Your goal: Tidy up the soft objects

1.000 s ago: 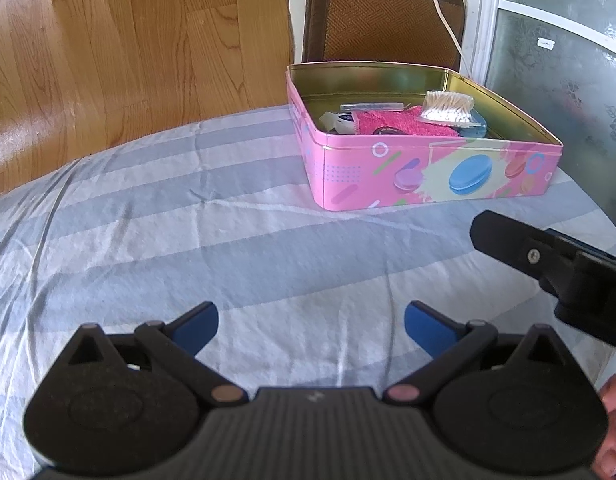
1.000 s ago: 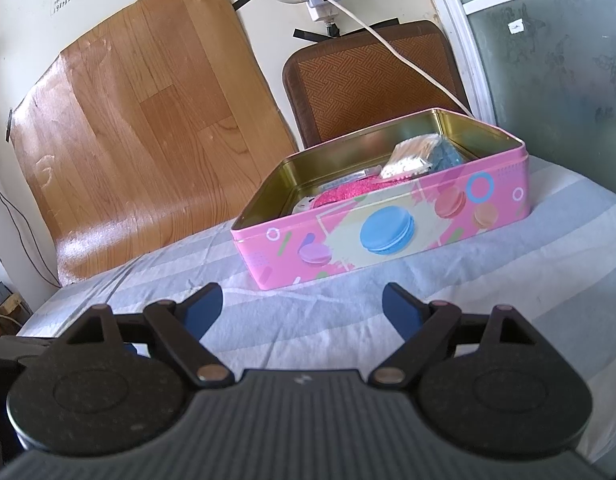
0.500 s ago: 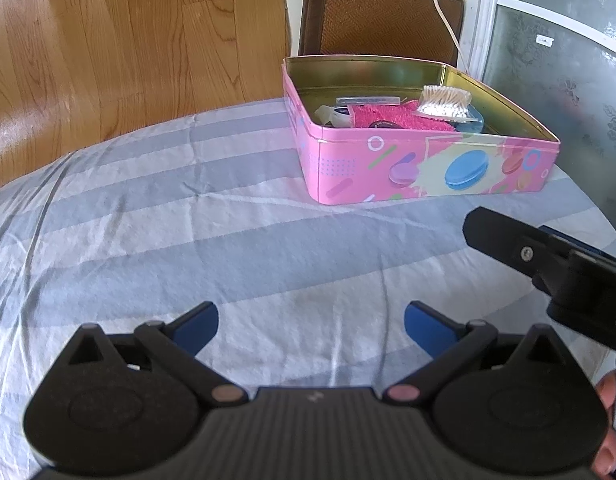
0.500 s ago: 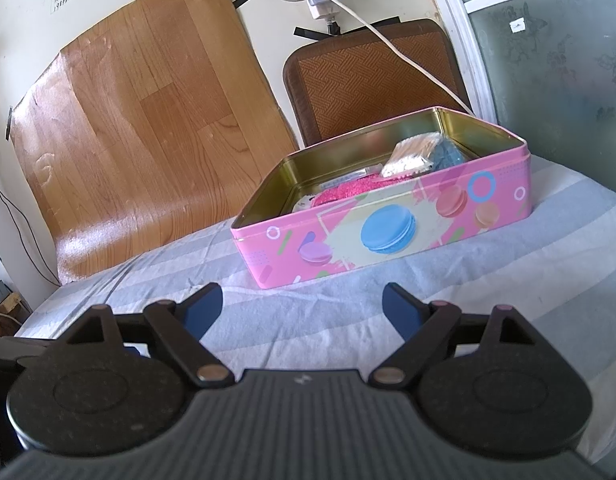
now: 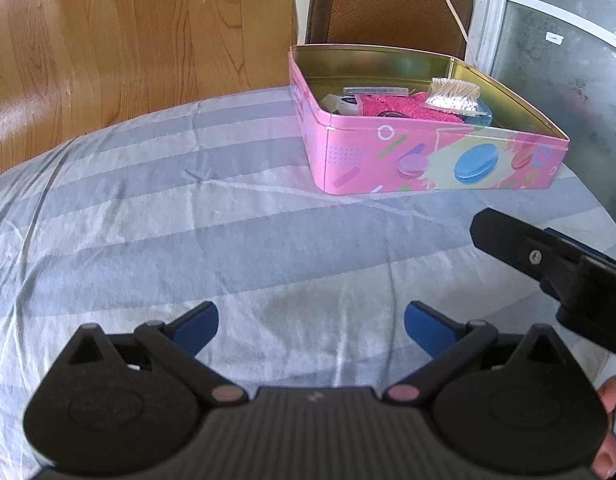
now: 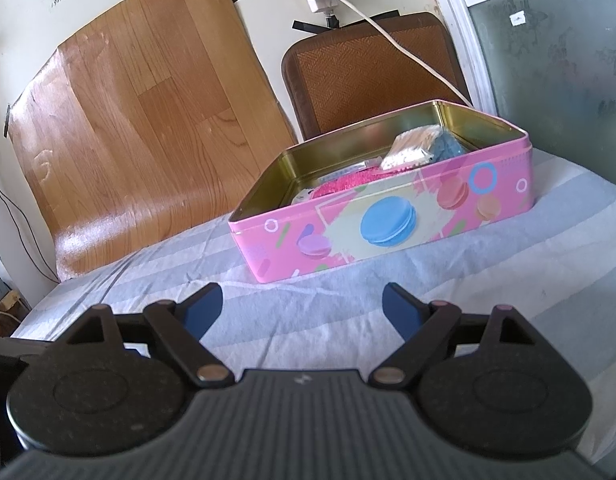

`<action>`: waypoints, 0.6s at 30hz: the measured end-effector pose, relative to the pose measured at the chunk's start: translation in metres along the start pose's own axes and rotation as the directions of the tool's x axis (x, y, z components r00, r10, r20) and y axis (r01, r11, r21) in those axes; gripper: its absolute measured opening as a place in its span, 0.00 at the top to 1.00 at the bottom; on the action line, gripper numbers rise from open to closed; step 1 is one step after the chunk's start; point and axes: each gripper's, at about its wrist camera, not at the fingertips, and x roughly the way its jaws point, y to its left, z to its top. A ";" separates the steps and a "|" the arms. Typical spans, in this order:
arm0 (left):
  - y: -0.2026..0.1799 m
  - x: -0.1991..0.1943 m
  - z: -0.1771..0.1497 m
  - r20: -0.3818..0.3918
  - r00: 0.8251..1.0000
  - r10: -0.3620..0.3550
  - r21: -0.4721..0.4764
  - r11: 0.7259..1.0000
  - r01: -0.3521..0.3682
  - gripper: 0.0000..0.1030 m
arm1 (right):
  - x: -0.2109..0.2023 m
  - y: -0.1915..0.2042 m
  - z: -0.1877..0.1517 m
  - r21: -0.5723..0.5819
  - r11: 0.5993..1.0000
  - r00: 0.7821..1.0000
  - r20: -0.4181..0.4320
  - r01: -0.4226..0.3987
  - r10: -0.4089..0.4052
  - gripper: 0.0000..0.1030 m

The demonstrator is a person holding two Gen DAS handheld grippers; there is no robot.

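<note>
Pink tin (image 5: 427,160) sat upper right on striped cloth (image 5: 188,220), lid off for sorting; pink towel (image 5: 399,110), possibly cotton swabs (image 5: 453,94) inside. Left gripper (image 5: 311,326) and right gripper (image 6: 302,308) gaped wide, empty, at bottom centre.

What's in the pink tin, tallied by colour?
Inside the pink tin, as far as visible:
Pink: 1, fuzzy cloth
Blue: 1, knitted piece
White: 2, cotton swab pack, small packet
Clear: 1, flat case
Total: 5

surface: striped sheet (image 5: 188,216) | on it: pink tin (image 5: 427,160)
</note>
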 end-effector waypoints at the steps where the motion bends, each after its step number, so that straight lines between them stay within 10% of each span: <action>1: 0.000 0.001 0.000 -0.002 1.000 0.000 -0.002 1.000 0.000 0.00 | 0.000 0.000 0.000 0.000 1.000 1.000 -0.001 0.000 0.000 0.13; 18: 0.003 0.012 0.000 -0.043 0.999 -0.009 -0.021 1.000 0.008 0.00 | 0.006 0.000 -0.002 0.007 1.000 1.000 -0.023 0.005 -0.005 0.13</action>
